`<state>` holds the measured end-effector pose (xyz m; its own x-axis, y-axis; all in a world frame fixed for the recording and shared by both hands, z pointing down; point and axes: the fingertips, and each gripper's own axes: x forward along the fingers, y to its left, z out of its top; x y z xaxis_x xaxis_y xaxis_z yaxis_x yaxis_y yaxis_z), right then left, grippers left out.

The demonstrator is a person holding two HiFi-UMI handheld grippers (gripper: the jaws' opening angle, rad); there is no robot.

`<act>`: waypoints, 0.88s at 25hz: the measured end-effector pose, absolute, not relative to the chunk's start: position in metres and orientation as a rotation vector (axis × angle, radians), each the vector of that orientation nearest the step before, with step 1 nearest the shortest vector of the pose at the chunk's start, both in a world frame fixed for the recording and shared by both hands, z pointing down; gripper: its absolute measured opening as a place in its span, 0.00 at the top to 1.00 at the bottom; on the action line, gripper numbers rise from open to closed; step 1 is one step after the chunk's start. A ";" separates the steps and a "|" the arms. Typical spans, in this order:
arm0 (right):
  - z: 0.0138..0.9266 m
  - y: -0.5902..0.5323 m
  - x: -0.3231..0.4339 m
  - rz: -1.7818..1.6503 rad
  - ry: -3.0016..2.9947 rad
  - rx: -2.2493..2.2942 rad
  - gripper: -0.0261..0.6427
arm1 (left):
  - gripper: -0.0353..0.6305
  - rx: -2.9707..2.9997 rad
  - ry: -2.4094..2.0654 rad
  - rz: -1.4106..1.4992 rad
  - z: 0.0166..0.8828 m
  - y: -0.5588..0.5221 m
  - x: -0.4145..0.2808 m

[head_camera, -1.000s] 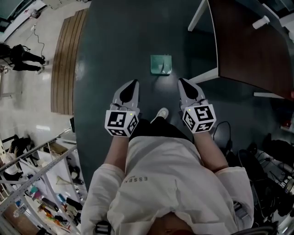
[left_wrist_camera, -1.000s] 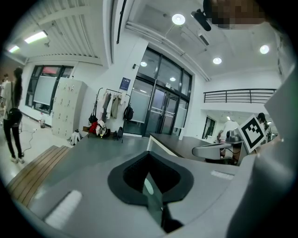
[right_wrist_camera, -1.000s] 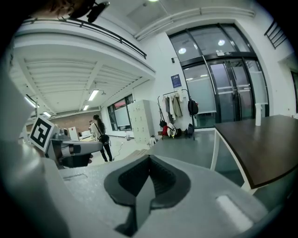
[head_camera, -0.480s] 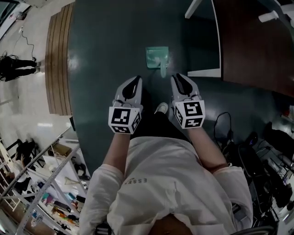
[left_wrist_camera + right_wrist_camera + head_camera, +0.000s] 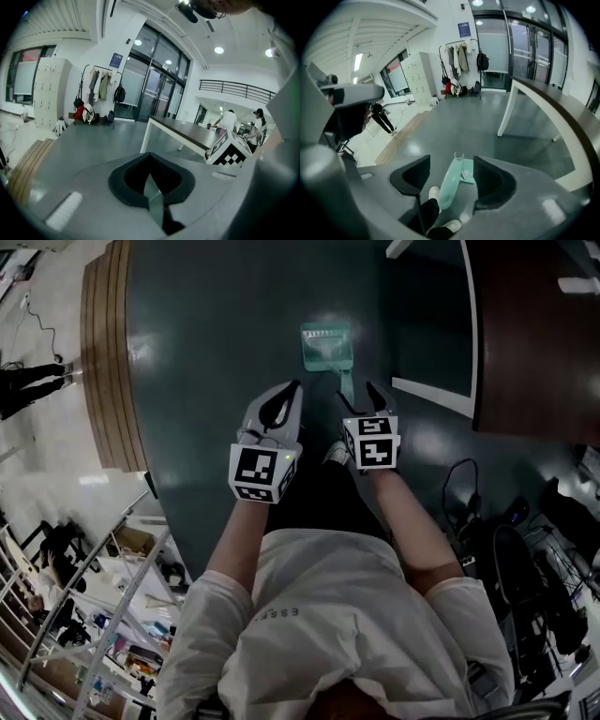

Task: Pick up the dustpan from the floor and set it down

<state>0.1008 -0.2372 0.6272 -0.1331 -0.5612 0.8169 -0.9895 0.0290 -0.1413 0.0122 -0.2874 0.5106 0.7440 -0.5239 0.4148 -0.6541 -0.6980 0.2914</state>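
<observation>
Floor (image 5: 225, 352) beside table (image 5: 525, 324) | dustpan (image 5: 326, 345) under opening right hand-held gripper (image 5: 361, 397) | left hand-held gripper (image 5: 294, 388) together

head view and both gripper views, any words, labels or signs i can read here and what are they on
"ESSEN": small print on the person's white shirt in the head view; any letters after that cannot be made out.
Blue sign on the wall beside the glass doors: too small to read in either gripper view.
Marker cubes: black and white square patterns only, no words or numbers.
</observation>
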 end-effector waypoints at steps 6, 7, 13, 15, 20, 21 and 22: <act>0.696 -0.257 0.103 1.103 -1.611 1.519 0.56 | 0.92 2.454 -0.901 0.454 0.554 -0.311 0.010; 0.707 -0.258 0.106 1.124 -1.587 1.511 0.56 | 0.92 2.442 -0.905 0.457 0.559 -0.312 0.010; 0.741 -0.268 0.109 1.154 -1.531 1.462 0.60 | 0.92 2.384 -0.950 0.464 0.578 -0.321 0.000; 0.747 -0.270 0.105 1.162 -1.533 1.442 0.65 | 0.92 2.372 -0.959 0.470 0.582 -0.321 -0.003; 0.757 -0.270 0.106 1.190 -1.487 1.439 0.72 | 0.92 2.345 -0.992 0.474 0.591 -0.318 -0.011; 0.757 -0.271 0.108 1.193 -1.473 1.444 0.74 | 0.92 2.339 -0.997 0.474 0.591 -0.319 -0.012; 0.757 -0.271 0.110 1.196 -1.457 1.448 0.74 | 0.92 2.335 -1.000 0.476 0.592 -0.319 -0.013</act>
<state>0.1095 -0.2715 0.7573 -0.0828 -0.2949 0.9519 -0.9912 -0.0749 -0.1095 -0.0126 -0.3186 0.5915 0.6607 -0.5489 0.5120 -0.7436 -0.5720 0.3463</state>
